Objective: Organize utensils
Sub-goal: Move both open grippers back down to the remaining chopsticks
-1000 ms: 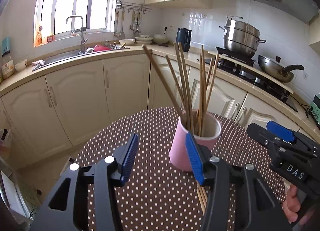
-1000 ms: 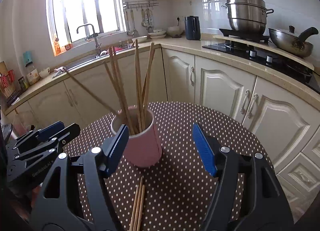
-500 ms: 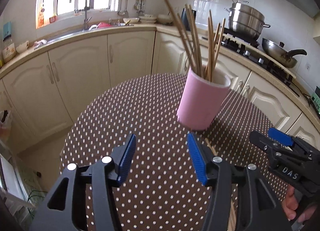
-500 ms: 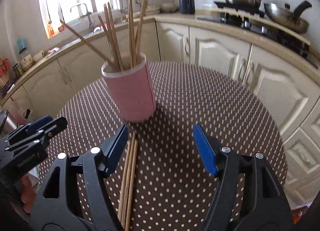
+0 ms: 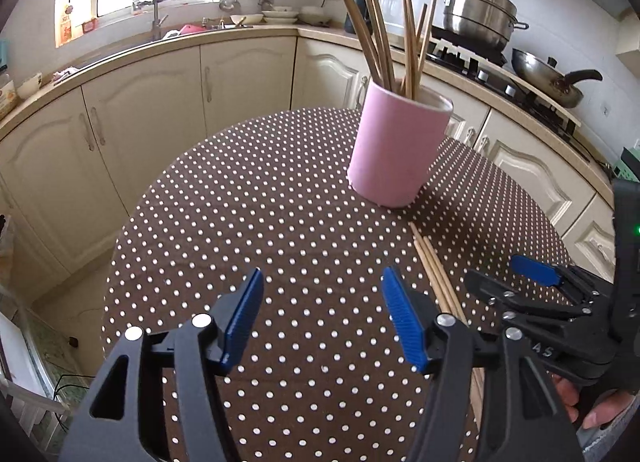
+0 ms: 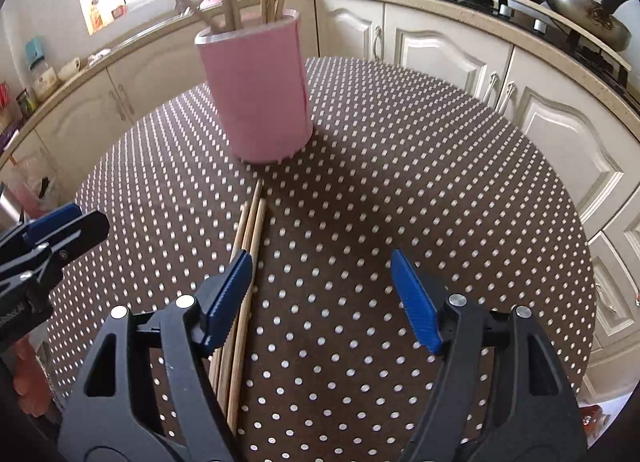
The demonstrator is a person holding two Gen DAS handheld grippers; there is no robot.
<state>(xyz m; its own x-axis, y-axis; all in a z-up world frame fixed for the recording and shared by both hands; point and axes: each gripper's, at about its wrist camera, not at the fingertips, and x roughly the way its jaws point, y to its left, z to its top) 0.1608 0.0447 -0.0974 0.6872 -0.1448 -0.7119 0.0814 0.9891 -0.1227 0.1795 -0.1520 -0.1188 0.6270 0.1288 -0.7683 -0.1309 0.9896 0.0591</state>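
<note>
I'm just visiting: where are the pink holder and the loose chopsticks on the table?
pink holder [image 5: 394,149], left wrist view, middle of its side wall.
loose chopsticks [image 6: 252,221], right wrist view, upper part of the bundle.

Letters "AS" white on black body of right gripper [image 5: 532,290], lower right of left wrist view; rest hidden.

I've lowered both tongs, left [image 5: 322,318] and right [image 6: 322,298], toward the surface [image 5: 280,221]; their jaws are opening wider, empty.
</note>
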